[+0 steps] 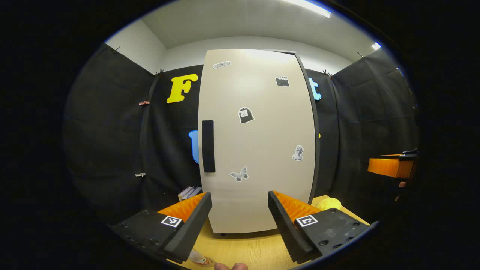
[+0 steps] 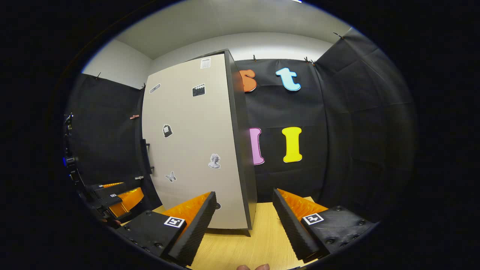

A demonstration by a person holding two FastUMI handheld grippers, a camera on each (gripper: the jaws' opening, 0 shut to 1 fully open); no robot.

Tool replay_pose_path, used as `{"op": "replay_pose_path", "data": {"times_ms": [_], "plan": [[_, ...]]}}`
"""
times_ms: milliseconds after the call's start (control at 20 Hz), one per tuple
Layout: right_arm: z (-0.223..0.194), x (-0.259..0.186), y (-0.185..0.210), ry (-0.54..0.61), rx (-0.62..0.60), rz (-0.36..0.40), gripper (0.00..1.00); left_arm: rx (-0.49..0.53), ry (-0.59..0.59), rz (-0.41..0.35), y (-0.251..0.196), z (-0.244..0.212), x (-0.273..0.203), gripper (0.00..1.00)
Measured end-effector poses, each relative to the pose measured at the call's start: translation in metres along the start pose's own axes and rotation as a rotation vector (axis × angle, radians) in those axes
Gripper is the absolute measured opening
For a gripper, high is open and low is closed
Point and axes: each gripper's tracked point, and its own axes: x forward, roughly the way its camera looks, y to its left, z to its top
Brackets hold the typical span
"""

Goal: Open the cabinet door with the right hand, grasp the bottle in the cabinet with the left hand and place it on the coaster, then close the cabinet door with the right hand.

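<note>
Cabinet door (image 1: 258,142) shut, upright on table (image 1: 240,251), long axis vertical, handle (image 1: 208,146) on its left edge. Left gripper (image 1: 240,221) and right gripper (image 2: 243,221) both spread, empty, facing door. Best opened by pinching handle squarely, then swinging outward. Bottle presumably inside, unseen.

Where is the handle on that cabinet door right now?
In the left gripper view the dark handle runs upright along the left edge of the closed cabinet door, level with the butterfly sticker to its right.
</note>
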Motion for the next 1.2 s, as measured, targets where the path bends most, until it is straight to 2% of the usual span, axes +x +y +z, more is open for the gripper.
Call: {"op": "replay_pose_path", "data": {"times_ms": [750, 800, 850, 1200], "plan": [[-0.0023, -0.0027, 0.0044, 0.004, 0.006, 0.015, 0.98, -0.012, 0.001, -0.002, -0.0011, -0.0027, 0.0026, 0.95], [-0.0022, -0.0026, 0.0044, 0.004, 0.005, 0.014, 1.00, -0.013, 0.000, -0.005, -0.0017, -0.0025, 0.0023, 0.95], [-0.0022, -0.0026, 0.0044, 0.004, 0.005, 0.014, 0.98, -0.014, 0.002, -0.006, -0.0018, -0.0021, 0.0027, 0.95], [-0.0052, -0.0003, 0.0032, 0.013, 0.005, 0.014, 0.98, -0.018, 0.011, -0.003, -0.0019, -0.0066, 0.0059, 0.95]]}}
